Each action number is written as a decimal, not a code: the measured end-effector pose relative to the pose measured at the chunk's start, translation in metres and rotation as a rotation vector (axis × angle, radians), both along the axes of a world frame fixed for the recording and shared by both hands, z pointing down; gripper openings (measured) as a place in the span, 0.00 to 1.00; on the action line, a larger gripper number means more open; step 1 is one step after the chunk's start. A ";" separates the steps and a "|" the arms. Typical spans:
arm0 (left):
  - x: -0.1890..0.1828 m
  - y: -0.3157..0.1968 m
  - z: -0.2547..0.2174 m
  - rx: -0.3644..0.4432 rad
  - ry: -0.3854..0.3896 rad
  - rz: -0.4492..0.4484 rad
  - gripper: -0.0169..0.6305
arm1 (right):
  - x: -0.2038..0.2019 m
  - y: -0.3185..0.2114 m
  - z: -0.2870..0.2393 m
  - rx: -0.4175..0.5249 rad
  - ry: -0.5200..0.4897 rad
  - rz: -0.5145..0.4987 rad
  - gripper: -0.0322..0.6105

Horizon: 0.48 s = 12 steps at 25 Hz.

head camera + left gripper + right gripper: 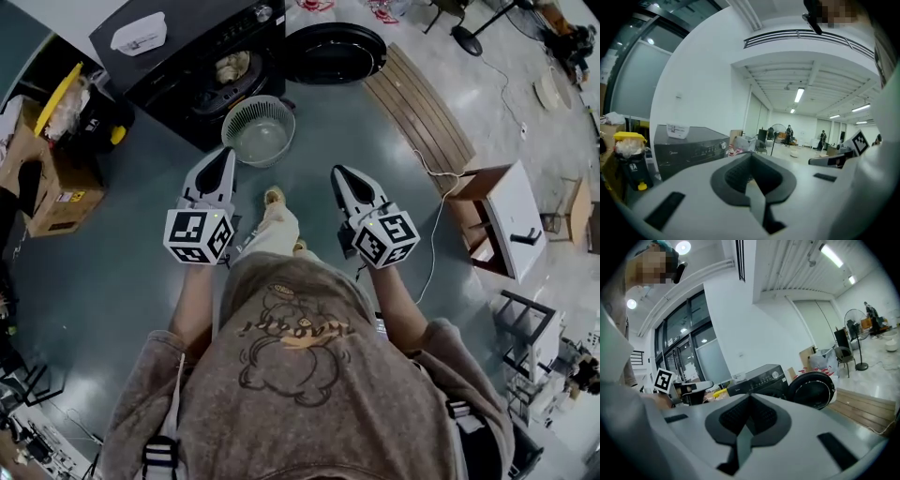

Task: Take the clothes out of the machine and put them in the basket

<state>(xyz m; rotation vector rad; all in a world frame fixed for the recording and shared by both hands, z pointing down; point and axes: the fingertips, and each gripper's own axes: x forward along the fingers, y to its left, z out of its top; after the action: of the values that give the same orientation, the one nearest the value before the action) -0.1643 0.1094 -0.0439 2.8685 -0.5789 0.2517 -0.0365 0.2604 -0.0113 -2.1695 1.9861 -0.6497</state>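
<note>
A black washing machine [187,56] stands at the top of the head view, its round door [333,52] swung open to the right. Pale clothes [232,67] lie in the drum. A pale green basket [259,129] sits on the floor just in front of the opening and looks empty. My left gripper [225,155] is shut with nothing in it, its tip just left of the basket. My right gripper [338,173] is also shut and empty, to the basket's right. In the left gripper view the shut jaws [751,159] point past the machine [689,143]. The right gripper view shows the shut jaws [749,399] under the machine [759,378] and door [812,390].
A cardboard box [52,187] and a yellow-lidded bin [70,98] stand left of the machine. Wooden boards [417,103] lie to the right, with a white cabinet [511,220] and a floor cable [436,216] beyond. Two people [788,133] stand far off in the hall.
</note>
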 end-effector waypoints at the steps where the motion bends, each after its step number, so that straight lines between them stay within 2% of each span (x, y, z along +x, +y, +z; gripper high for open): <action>1: 0.006 -0.006 0.002 -0.002 0.003 -0.002 0.03 | 0.004 -0.008 0.002 -0.003 0.002 -0.012 0.04; 6: 0.038 -0.045 0.011 -0.002 0.015 -0.009 0.03 | 0.027 -0.061 0.007 -0.006 0.022 -0.076 0.04; 12: 0.071 -0.109 0.021 -0.014 0.023 -0.042 0.03 | 0.062 -0.153 0.013 -0.011 0.036 -0.161 0.05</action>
<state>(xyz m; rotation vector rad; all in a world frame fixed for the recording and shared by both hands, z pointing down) -0.0936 0.0002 -0.0230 2.8385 -0.6301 0.2155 0.0255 0.1078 0.0020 -2.0554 2.1981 -0.6482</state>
